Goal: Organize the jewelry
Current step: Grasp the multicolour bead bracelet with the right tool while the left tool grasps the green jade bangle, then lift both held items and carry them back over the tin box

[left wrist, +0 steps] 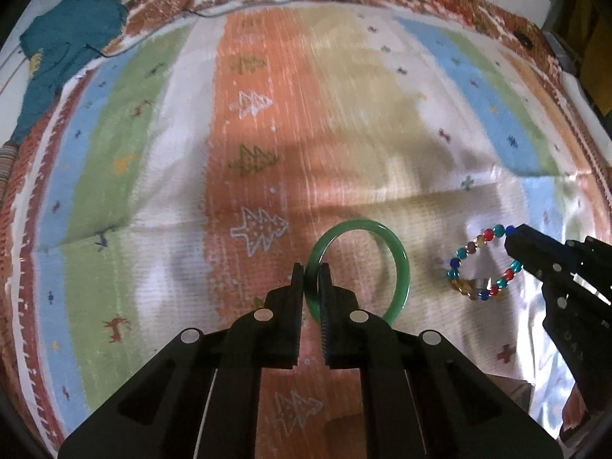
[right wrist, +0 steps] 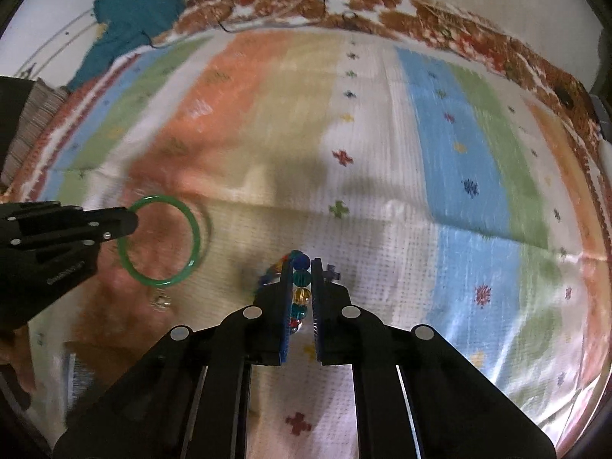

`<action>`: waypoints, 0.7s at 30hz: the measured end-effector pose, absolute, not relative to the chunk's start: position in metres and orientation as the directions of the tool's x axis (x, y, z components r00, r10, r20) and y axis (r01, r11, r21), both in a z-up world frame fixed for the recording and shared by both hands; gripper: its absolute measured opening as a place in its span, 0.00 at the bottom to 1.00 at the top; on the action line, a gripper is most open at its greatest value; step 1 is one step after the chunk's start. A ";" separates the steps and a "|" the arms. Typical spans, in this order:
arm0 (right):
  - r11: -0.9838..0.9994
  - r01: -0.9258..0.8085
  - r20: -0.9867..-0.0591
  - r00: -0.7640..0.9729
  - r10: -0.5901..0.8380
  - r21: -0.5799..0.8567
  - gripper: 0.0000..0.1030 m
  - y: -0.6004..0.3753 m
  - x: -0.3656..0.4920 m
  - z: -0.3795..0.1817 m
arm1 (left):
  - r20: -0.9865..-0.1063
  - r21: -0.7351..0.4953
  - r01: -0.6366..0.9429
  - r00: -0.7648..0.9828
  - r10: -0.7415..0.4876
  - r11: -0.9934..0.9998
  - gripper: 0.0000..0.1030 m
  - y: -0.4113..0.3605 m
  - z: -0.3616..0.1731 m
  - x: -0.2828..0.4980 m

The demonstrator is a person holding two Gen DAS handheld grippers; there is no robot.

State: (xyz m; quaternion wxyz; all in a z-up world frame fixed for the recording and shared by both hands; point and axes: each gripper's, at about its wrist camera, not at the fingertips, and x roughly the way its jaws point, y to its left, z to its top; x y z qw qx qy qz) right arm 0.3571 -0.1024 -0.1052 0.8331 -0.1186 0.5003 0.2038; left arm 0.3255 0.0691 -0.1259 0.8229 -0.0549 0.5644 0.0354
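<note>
My left gripper (left wrist: pixel 310 267) is shut on the left side of a green bangle (left wrist: pixel 397 264), which hangs a little above the striped cloth (left wrist: pixel 267 95). To its right, my right gripper (left wrist: pixel 512 239) pinches a bracelet of coloured beads (left wrist: pixel 461 253) at its upper right. In the right wrist view the right gripper (right wrist: pixel 304 264) is shut on several of those beads (right wrist: pixel 301 277), lined up between the pads. There the bangle (right wrist: pixel 195 237) hangs from the left gripper (right wrist: pixel 130 222) at the left, its shadow falling on the cloth just behind it.
A small silvery trinket (right wrist: pixel 160 300) lies on the cloth (right wrist: pixel 382 134) below the bangle. A teal garment (left wrist: pixel 69 38) lies at the far left corner, off the cloth. Thin cords (left wrist: pixel 244 0) run along the far patterned border. A hand (left wrist: pixel 573 409) shows at the lower right.
</note>
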 end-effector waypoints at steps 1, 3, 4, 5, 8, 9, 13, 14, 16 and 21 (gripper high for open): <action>0.887 -0.462 -0.879 0.420 0.226 0.007 0.10 -0.101 0.355 -0.102 | -0.930 -0.049 -0.124 0.368 0.000 0.991 0.07 0.067 -0.123 0.324; 0.882 -0.471 -0.876 0.421 0.237 0.013 0.10 -0.099 0.352 -0.097 | -0.926 -0.050 -0.125 0.377 0.001 0.991 0.07 0.066 -0.117 0.323; 0.881 -0.473 -0.874 0.422 0.241 0.014 0.10 -0.098 0.351 -0.096 | -0.928 -0.052 -0.114 0.372 -0.006 0.992 0.07 0.065 -0.114 0.322; 0.880 -0.475 -0.872 0.426 0.242 0.012 0.10 -0.098 0.350 -0.094 | -0.928 -0.051 -0.110 0.372 -0.006 0.993 0.07 0.064 -0.111 0.324; 0.879 -0.477 -0.867 0.432 0.247 0.012 0.10 -0.098 0.344 -0.090 | -0.922 -0.034 -0.105 0.387 0.009 0.994 0.07 0.062 -0.103 0.314; 0.879 -0.477 -0.867 0.432 0.249 0.015 0.10 -0.098 0.343 -0.088 | -0.920 -0.032 -0.105 0.391 0.012 0.994 0.07 0.061 -0.100 0.313; 0.877 -0.479 -0.861 0.436 0.261 0.023 0.10 -0.098 0.335 -0.082 | -0.914 -0.027 -0.111 0.406 0.021 0.993 0.07 0.061 -0.090 0.307; 0.875 -0.483 -0.860 0.437 0.265 0.024 0.10 -0.098 0.333 -0.080 | -0.913 -0.029 -0.113 0.407 0.020 0.993 0.07 0.061 -0.088 0.305; 0.870 -0.493 -0.860 0.433 0.270 0.025 0.10 -0.096 0.330 -0.078 | -0.913 -0.031 -0.113 0.407 0.018 0.993 0.07 0.061 -0.084 0.301; 0.870 -0.492 -0.860 0.434 0.268 0.023 0.10 -0.099 0.323 -0.077 | -0.910 -0.040 -0.120 0.414 0.014 0.992 0.07 0.060 -0.079 0.288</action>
